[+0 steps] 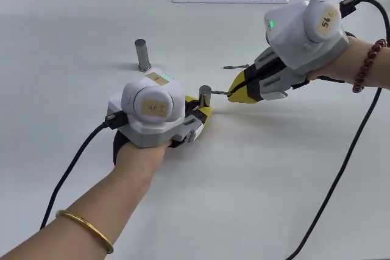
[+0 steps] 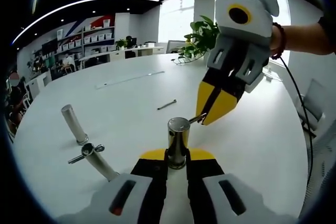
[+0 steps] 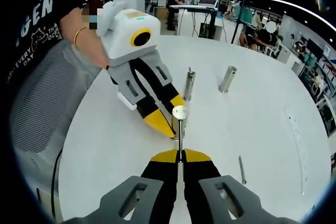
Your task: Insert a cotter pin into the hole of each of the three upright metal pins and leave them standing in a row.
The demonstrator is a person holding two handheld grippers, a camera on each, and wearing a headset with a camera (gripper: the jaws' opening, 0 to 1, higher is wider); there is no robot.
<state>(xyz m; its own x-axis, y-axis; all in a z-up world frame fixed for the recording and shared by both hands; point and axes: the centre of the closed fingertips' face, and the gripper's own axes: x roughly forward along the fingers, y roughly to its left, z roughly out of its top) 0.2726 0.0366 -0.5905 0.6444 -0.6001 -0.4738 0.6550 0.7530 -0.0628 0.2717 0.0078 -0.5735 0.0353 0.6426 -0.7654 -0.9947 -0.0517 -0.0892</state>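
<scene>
The second insertion is judged to be in hand. One metal pin [image 2: 178, 139] is held upright on the table [image 1: 256, 168] by the left tongs [image 1: 200, 112], which are clamped around its lower shaft. A cotter pin [image 2: 197, 118] is pinched in the closed right tongs [image 1: 237, 94] and presented sideways, with its tip at the upper part of the shaft, just under the cap. Whether the tip is already in the hole cannot be told.

A finished pin [image 2: 98, 160], with a cotter through its top, is seen just beside the left tongs. A bare pin [image 1: 142, 55] stands further off, and a spare cotter pin [image 1: 236, 66] lies on the table near the right tongs.

For the step to be done well, the cotter should be held level and lined up with the axis of the hole. The held pin should be turned, if needed, so that the hole faces the tip. It should also be pressed onto the table so that it is not tipped by the push. The wire looks thin and easily bent, so it should be slid straight through with light force. The grips should be released only once it is seated.
</scene>
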